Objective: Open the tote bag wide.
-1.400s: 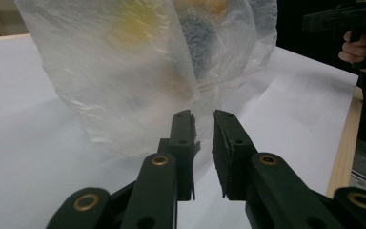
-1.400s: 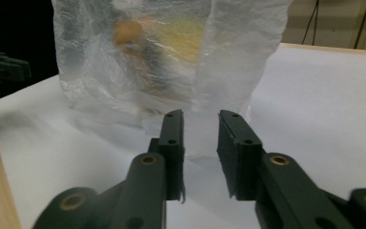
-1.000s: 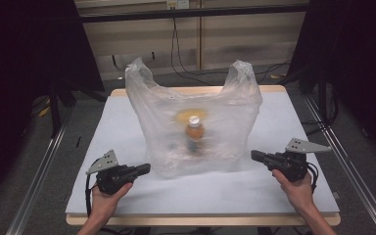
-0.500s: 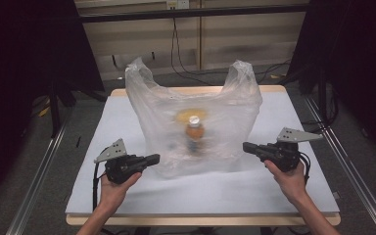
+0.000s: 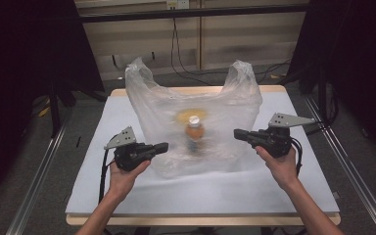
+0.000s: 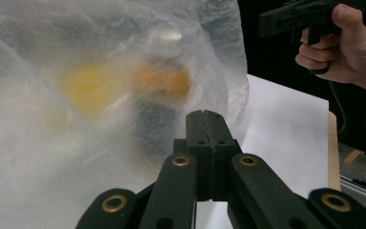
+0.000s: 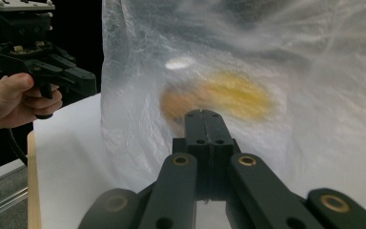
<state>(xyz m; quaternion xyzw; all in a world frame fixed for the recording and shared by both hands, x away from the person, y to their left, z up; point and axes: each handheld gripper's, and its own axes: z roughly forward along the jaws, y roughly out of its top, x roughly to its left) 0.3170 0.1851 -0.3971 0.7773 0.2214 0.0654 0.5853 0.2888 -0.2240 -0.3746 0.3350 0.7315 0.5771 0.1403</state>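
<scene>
Both grippers point inward at the bag from either side. Left gripper sits at the bag's near left edge, jaws pressed fully together with nothing between them. Right gripper is at the bag's right side, jaws likewise closed and empty. That clear plastic bag stands on the white table, toward its far middle, with a bottle blurred inside.

left tongs: closed, pointing inward | right tongs: closed, pointing inward
</scene>
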